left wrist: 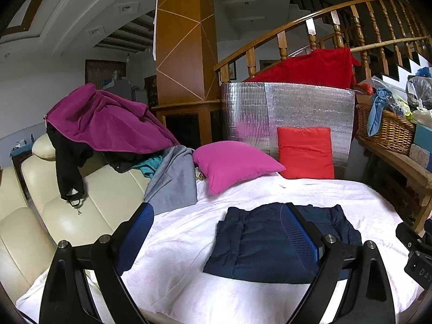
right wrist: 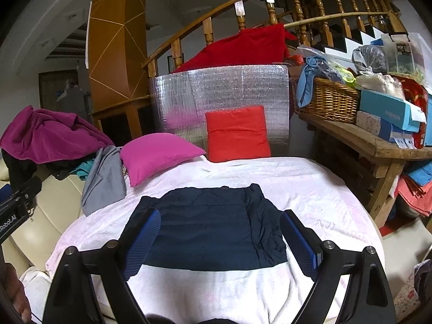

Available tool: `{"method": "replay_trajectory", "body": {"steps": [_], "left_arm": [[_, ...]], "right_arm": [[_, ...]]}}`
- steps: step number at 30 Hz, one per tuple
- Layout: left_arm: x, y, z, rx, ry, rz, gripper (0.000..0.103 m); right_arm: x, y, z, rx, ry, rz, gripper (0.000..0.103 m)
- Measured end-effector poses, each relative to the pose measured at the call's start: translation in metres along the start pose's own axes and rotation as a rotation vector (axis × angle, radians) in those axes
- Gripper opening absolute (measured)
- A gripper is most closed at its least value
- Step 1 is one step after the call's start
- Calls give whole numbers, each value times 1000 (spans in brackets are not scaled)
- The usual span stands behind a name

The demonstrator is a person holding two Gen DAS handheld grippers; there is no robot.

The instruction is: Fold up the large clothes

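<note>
A dark navy garment lies folded into a flat rectangle on the white sheet; it also shows in the right wrist view. My left gripper is open and empty, held above the sheet just left of the garment. My right gripper is open and empty, held above the garment's near edge. On the cream sofa lies a heap of unfolded clothes: a magenta fleece, a black garment and a grey garment.
A magenta pillow and a red cushion rest against a silver foil panel. A wooden bench on the right carries a wicker basket and boxes. A wooden stair railing stands behind.
</note>
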State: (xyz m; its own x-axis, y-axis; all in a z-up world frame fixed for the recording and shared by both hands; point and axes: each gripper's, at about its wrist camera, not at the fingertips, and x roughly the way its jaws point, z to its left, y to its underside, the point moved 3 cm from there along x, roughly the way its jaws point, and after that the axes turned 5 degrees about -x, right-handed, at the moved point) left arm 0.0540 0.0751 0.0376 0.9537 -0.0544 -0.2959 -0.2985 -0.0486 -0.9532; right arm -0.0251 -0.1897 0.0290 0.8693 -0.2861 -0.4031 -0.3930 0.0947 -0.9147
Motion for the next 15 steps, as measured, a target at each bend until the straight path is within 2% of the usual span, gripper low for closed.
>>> {"method": "replay_trajectory", "body": {"steps": [11, 15], "left_arm": [[42, 4, -6, 14, 27, 28, 95], [87, 8, 3, -10, 39, 79, 95]], "right_arm": [[41, -3, 0, 1, 10, 48, 92], [85, -5, -33, 55, 35, 99, 92]]}}
